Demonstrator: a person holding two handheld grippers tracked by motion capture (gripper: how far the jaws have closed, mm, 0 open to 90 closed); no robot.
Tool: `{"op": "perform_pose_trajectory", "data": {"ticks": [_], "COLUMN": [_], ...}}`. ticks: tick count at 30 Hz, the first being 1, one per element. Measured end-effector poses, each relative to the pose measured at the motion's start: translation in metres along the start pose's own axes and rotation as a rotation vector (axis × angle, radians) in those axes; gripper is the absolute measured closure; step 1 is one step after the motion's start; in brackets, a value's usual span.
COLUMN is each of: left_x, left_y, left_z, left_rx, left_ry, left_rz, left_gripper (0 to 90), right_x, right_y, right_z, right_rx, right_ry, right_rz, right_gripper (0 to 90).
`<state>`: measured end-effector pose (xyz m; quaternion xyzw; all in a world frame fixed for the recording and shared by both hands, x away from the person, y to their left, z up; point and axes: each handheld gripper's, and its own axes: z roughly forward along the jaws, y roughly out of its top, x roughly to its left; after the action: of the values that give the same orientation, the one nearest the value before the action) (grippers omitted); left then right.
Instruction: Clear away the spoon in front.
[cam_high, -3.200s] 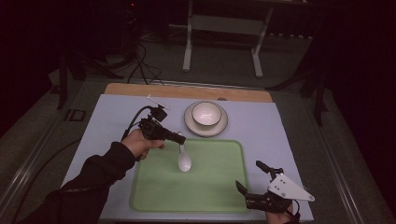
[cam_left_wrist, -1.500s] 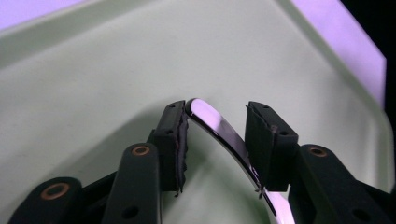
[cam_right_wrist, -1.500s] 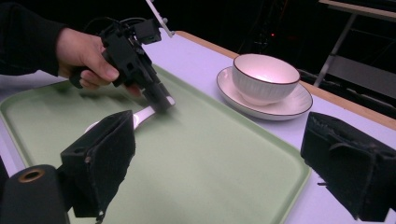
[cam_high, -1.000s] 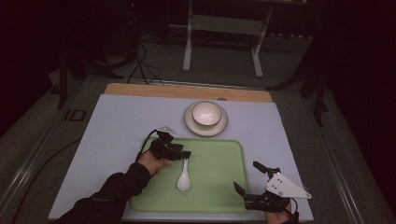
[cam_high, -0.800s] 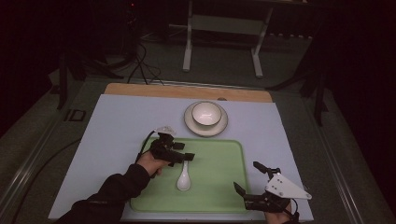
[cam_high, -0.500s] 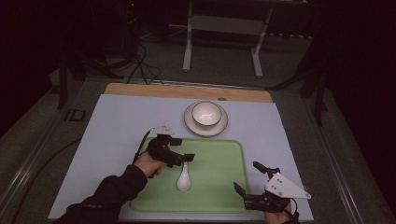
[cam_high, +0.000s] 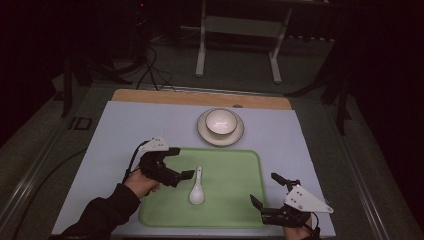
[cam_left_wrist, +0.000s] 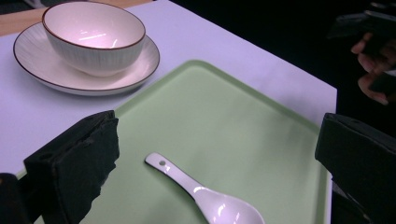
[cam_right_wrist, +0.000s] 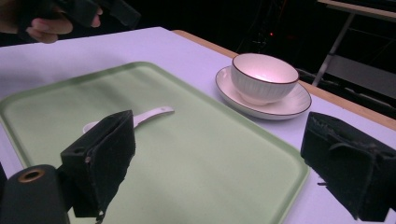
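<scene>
White spoon (cam_high: 196, 189) lay flat on the green tray (cam_high: 235, 210), left of the tray's centre, in the lower middle of the high view — bowl end toward the bottom edge, handle toward the top. Nothing else lay in the tray. In the left gripper view the spoon (cam_left_wrist: 205, 193) sat at bottom centre, free of both jaws, with a small hole near the handle tip.

Left gripper (cam_high: 176, 164) hung over the tray's left edge, just left of the spoon handle and not touching it; its jaws had just been opening and stood spread wide, nothing between them.

Right gripper (cam_high: 264, 197) sat at the lower right of the high view, at the tray's bottom right corner, jaws spread and holding nothing. In the right gripper view they framed the tray (cam_right_wrist: 196, 154) with the spoon (cam_right_wrist: 135, 119) behind the left jaw.

Above the tray, upper centre of the high view, a white bowl (cam_high: 221, 121) stood on a saucer (cam_high: 206, 134) — upright, dark-rimmed, its inside (cam_left_wrist: 95, 28) holding nothing visible. Bowl and saucer rested on the pale blue mat (cam_high: 125, 130), just beyond the tray's far edge.
</scene>
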<state>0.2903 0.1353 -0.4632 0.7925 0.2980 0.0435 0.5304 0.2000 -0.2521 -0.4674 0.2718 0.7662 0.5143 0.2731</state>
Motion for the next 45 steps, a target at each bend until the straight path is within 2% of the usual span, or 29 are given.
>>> {"op": "perform_pose_trajectory", "data": {"ticks": [4, 8, 13, 17, 23, 28, 31, 39, 43, 45], "left_x": [-0.004, -0.006, -0.004, -0.003, 0.004, 0.008, 0.011, 0.015, 0.013, 0.013], "left_y": [-0.007, -0.017, -0.028, -0.035, -0.048, -0.057, -0.061, -0.071, -0.077, -0.079], "left_z": [-0.009, -0.016, -0.024, -0.030, -0.040, -0.048, -0.051, -0.053, -0.053, -0.053], "left_rx": [-0.002, -0.001, -0.020, -0.023, -0.036, -0.046, -0.052, -0.044, -0.045, -0.047], "left_ry": [0.008, 0.007, 0.004, 0.029, 0.031, 0.028, 0.034, 0.035, 0.021, 0.027], "left_rz": [0.036, 0.038, 0.019, 0.039, 0.005, -0.007, 0.001, 0.006, -0.018, -0.020], "left_gripper": [0.0, 0.0, 0.0, 0.0, 0.0, 0.0, 0.0, 0.0, 0.0, 0.0], "right_x": [0.000, 0.000, 0.000, 0.001, 0.001, 0.000, 0.000, 0.000, 0.000, 0.000], "right_y": [0.000, 0.000, 0.000, 0.000, -0.001, -0.001, -0.001, -0.002, -0.002, -0.002], "right_z": [0.000, 0.000, 0.000, 0.001, 0.001, 0.001, 0.001, 0.001, 0.001, 0.001], "right_rx": [0.001, 0.002, 0.002, 0.004, 0.006, 0.006, 0.005, 0.006, 0.006, 0.007], "right_ry": [0.000, 0.001, -0.001, 0.000, 0.000, 0.001, 0.000, 0.000, -0.001, -0.001], "right_rz": [-0.001, -0.001, -0.002, -0.006, -0.003, 0.000, 0.000, -0.002, -0.002, -0.002], "right_gripper": [10.2, 10.2, 10.2, 10.2, 10.2, 10.2, 10.2, 10.2, 10.2, 10.2]}}
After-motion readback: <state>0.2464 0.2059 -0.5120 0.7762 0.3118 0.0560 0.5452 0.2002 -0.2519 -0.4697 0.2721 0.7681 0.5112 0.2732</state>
